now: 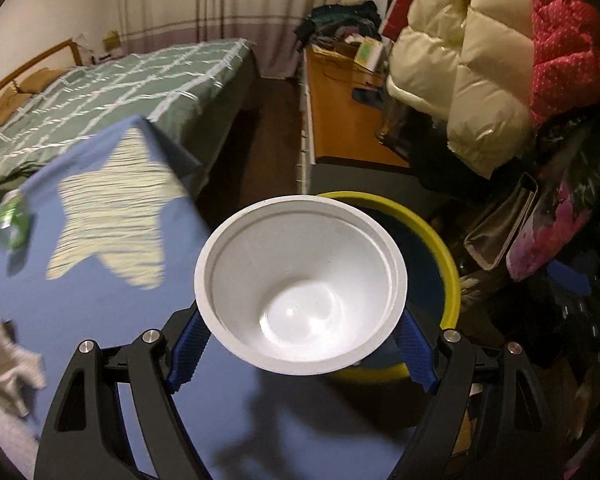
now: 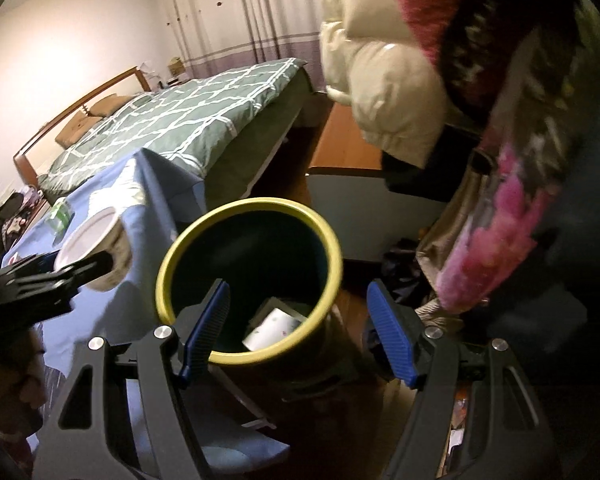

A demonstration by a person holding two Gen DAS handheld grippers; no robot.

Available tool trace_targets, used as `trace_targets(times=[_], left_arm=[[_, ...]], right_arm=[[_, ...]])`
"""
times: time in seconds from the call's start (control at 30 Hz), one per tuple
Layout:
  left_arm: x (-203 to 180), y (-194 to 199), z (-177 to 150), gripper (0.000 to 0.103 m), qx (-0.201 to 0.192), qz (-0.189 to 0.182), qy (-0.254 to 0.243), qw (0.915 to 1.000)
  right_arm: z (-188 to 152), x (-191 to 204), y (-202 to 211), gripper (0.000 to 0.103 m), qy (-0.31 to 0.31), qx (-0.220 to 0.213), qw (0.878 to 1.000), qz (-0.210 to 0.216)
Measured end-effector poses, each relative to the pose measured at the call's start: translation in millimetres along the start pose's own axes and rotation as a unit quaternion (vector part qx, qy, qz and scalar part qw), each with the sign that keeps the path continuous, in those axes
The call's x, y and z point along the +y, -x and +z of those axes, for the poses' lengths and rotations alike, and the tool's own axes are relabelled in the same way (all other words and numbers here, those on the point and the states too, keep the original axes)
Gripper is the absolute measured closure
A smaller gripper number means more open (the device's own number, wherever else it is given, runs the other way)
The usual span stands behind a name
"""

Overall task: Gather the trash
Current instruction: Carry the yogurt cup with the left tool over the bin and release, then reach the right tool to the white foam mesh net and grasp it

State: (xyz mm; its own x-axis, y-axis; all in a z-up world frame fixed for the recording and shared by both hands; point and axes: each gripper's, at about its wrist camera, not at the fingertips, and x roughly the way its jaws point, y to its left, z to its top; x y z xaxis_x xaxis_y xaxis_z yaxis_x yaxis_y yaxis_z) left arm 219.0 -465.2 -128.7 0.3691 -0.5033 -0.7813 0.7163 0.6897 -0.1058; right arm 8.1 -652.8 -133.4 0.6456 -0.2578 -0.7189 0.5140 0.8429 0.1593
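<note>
L gripper (image 1: 302, 354) clamps a white disposable bowl (image 1: 300, 292) btwn its blue pads, one pad on each side of the bowl wall, opening tilted toward the cam, inside bare. Bowl is held in the air over the tabletop's edge w/ the yellow-rimmed trash bin (image 1: 444, 248) just behind and below it – the bin stands on the floor beside the table. In the right wrist view the same bowl (image 2: 94, 248) sits in the L gripper (image 2: 80, 270) left of the bin (image 2: 248, 280), not yet over its mouth.

R gripper (image 2: 300, 328) hangs above the bin w/ jaws wide, nothing btwn them; one blue pad (image 2: 208, 328) overlaps the near rim. Some white paper trash (image 2: 272, 328) lies at the bin bottom.

On the blue tablecloth (image 1: 100, 320): a crushed green can (image 1: 14, 220) near the far left edge, a crumpled white tissue (image 1: 4, 360) at the near left edge – both apart from the bowl.
</note>
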Motion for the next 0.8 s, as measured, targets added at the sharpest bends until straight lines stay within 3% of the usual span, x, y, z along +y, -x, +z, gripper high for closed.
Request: trace_targets(times=[0.1,0.23,0.4,0.63,0.8], left_arm=[[-10.8,-15.2,11.1,0.022,0.001,0.000,0.000,1.0000],[-20.2,-31.2,19.7,0.014,0.007,0.002,-0.004,1.0000],[-14.1,-22.6,18.4,0.013,0.000,0.003,0.001,1.0000],[31.2,48.1,-4.6,0.010,-0.041,0.014,0.032,0.9985],[74.3,119.7,-42.6,0.010,-0.080,0.054,0.053,0.9939]], right_arm=[[-1.1,-9.2,1.4,0.035,-0.005,0.003,1.000,-0.002],[-0.8,-14.7,-1.9,0.035,-0.010,0.006,1.000,-0.003],[-2.9,-15.0,-6.0,0.035,-0.012,0.012,1.000,-0.001],[-5.3,5.1,-13.6,0.035,0.002,0.022,1.000,0.006],[-6.2,39.5,-23.0,0.035,0.029,0.034,0.999,0.029]])
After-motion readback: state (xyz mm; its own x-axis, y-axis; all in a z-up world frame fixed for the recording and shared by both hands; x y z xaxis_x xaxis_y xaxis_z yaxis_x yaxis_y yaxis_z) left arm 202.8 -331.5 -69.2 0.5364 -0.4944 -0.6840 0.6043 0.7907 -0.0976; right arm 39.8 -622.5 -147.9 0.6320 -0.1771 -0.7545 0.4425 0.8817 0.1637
